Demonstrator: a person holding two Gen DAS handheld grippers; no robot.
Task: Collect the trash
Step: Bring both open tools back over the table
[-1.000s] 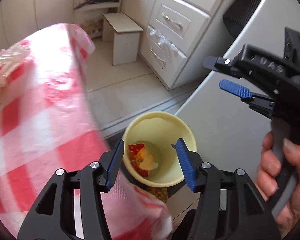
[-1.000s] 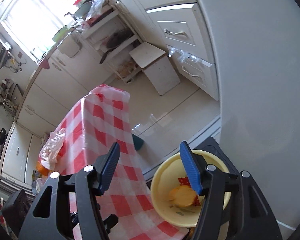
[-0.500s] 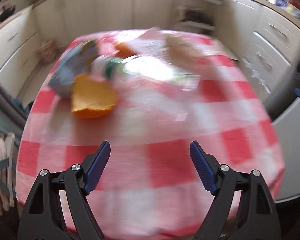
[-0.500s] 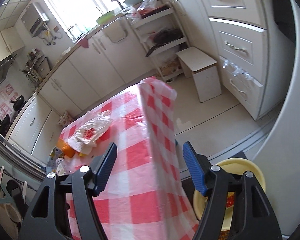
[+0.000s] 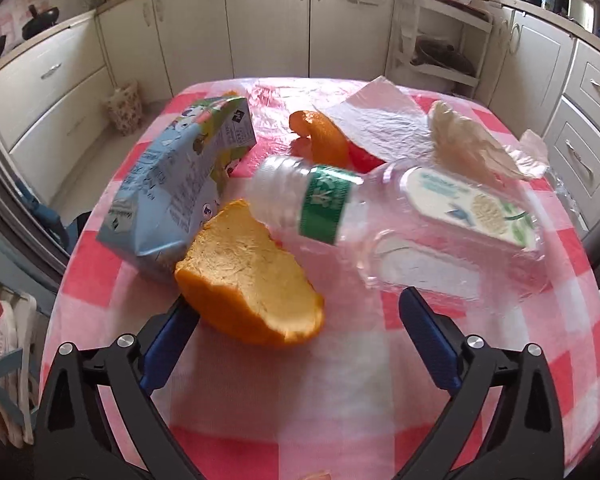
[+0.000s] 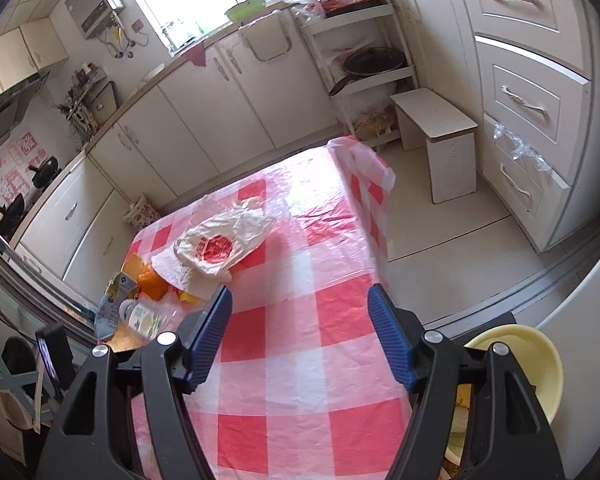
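Two orange peels [image 5: 252,276], one bottle [image 5: 400,220] and one carton [image 5: 176,184] are seen; the nearer peel lies between the wide-spread, just-opened left gripper [image 5: 296,340] fingers, untouched.

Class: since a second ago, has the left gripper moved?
Yes. The left gripper has swung from above the yellow bin to the checked table, jaws opening around the orange peel.

Table [image 5: 260,420] is covered by a red-and-white checked plastic cloth. On it are laid a blue carton [image 5: 172,196], two orange peels [image 5: 248,280], a clear plastic bottle [image 5: 400,220] on its side, and crumpled plastic bags [image 6: 224,244].
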